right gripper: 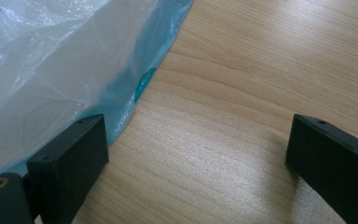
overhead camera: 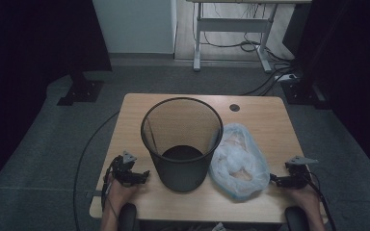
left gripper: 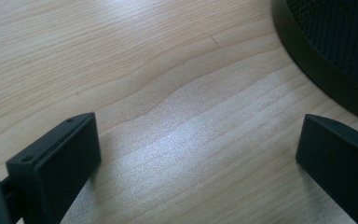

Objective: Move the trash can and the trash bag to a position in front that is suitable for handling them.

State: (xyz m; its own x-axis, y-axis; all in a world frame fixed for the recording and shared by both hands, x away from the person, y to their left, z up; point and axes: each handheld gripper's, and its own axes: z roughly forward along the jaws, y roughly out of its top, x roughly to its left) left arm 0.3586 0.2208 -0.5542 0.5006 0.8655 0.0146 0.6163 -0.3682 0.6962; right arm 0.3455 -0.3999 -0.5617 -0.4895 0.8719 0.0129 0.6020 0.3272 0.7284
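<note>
A black mesh bin (overhead camera: pixel 181 142) stands upright near the middle of the wooden tabletop (overhead camera: pixel 260 113), its rim open to the top. Touching its right side lies a crumpled clear plastic bag (overhead camera: pixel 238 161) with a bluish edge and something white inside. The left tongs (overhead camera: pixel 144 176) rest low on the tabletop just left of the bin's base, jaws spread wide with bare wood between them. The right tongs (overhead camera: pixel 272 179) sit at the bag's right edge, also gaping, one jaw right against the plastic and nothing gripped. A hand (overhead camera: pixel 120 192) holds each tool from the near edge.
</note>
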